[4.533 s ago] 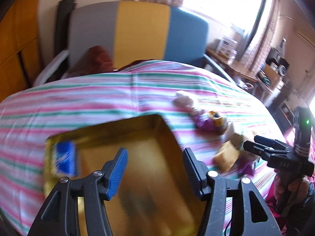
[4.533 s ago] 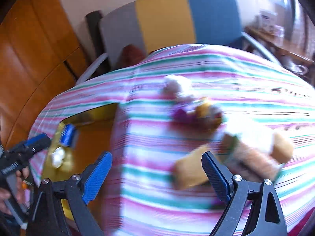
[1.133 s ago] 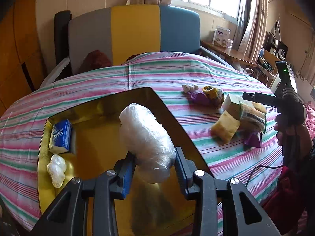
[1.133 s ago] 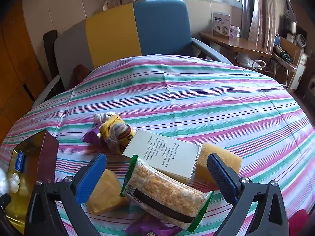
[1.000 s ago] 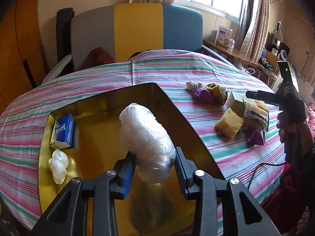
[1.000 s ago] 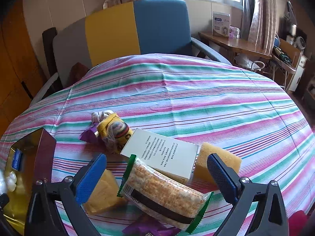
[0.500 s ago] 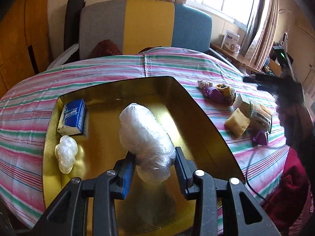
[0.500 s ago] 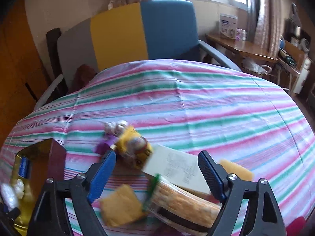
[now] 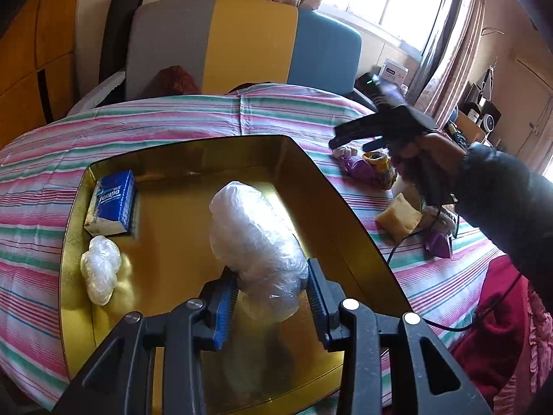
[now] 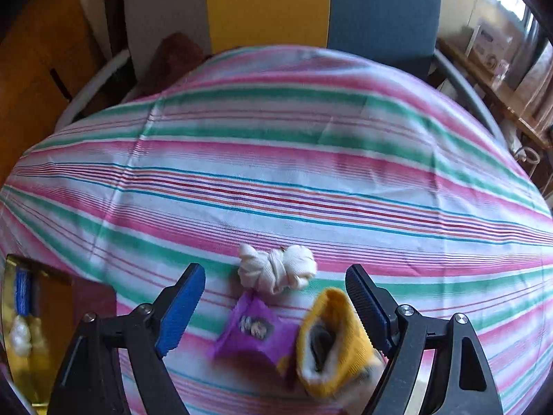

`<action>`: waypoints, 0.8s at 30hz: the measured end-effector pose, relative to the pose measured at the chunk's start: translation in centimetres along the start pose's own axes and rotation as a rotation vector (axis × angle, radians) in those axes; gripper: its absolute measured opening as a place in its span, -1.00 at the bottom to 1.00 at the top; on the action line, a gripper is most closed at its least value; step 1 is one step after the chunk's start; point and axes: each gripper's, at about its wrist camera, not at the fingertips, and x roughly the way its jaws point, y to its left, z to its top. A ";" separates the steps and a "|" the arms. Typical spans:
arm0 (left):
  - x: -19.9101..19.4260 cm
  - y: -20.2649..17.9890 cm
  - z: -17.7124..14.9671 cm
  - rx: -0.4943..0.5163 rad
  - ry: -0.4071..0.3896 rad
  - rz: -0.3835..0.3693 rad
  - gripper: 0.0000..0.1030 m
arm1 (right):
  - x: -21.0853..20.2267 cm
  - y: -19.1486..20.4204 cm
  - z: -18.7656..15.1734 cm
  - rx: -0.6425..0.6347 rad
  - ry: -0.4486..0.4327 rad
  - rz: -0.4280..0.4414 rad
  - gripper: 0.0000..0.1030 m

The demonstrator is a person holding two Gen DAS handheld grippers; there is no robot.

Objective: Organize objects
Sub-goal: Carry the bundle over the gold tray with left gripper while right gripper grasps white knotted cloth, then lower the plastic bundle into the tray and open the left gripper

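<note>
Left gripper (image 9: 269,297): clamped on the clear plastic bundle (image 9: 255,245), held above the floor of the gold tray (image 9: 349,214); whether the bundle's far end touched the tray could not be told.
Risk at the left: the crinkled film looked slippery and soft, so the bundle could squirm out of the pads or roll once released; a careless drop might knock it against the blue tissue pack (image 9: 112,202) or the small plastic wad (image 9: 100,269) lying along the tray's left wall.
Bundle's look: white, translucent, puffy, longer than wide, pinched at its near end only.
Right gripper (image 10: 274,299): jaws had just been closing yet stood fairly wide, pressing on nothing, poised over the small cluster on the striped cloth (image 10: 276,180).
Risk at the right: the purple packet (image 10: 252,333), yellow sock (image 10: 331,339) and white knotted cloth (image 10: 276,271) lay touching or just beside one another, so closing there could catch two at once or nudge one aside; the view was blurred, so aim looked uncertain.
Cluster's look: soft, crumpled pieces, the sock rolled with a dark opening facing up.
Further right on the cloth: a tan sponge (image 9: 397,216) lay near the tray's right wall, outside the tray.
</note>
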 end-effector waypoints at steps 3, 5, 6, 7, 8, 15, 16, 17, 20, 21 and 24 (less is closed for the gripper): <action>0.4 0.3 -0.1 -0.011 0.014 -0.001 -0.26 | 2.0 0.6 -0.2 -0.022 0.041 -0.025 -0.06; 0.5 0.5 -0.1 -0.019 0.018 0.000 -0.26 | 1.9 0.6 -0.5 -0.018 0.019 -0.012 -0.12; 0.6 0.5 0.0 -0.021 0.019 0.001 -0.26 | 1.9 0.4 -0.6 -0.013 0.016 -0.003 -0.13; 0.6 0.5 -0.1 -0.023 0.020 0.002 -0.26 | 1.8 0.3 -0.8 -0.011 0.014 0.003 -0.14; 0.6 0.6 -0.1 -0.024 0.019 0.005 -0.26 | 1.8 0.3 -1.0 -0.015 0.013 0.000 -0.15; -0.2 0.8 -0.2 -0.028 0.005 0.022 -0.26 | 0.6 3.1 -2.2 -0.083 -0.003 0.027 -0.16; -0.4 0.8 -0.3 -0.030 0.004 0.026 -0.26 | 0.3 3.6 -2.5 -0.095 -0.005 0.045 -0.16; -0.6 0.8 -0.3 -0.032 0.001 0.030 -0.26 | 0.1 4.2 -2.9 -0.110 -0.004 0.061 -0.16; -1.3 0.9 -0.5 -0.035 -0.009 0.038 -0.26 | -0.2 5.5 -4.2 -0.142 0.006 0.078 -0.16; -1.5 0.9 -0.6 -0.035 -0.012 0.039 -0.26 | -0.2 5.8 -4.6 -0.151 0.009 0.080 -0.16; -2.0 1.0 -0.8 -0.037 -0.020 0.043 -0.26 | -1.0 6.5 -6.2 -0.200 0.015 0.080 -0.16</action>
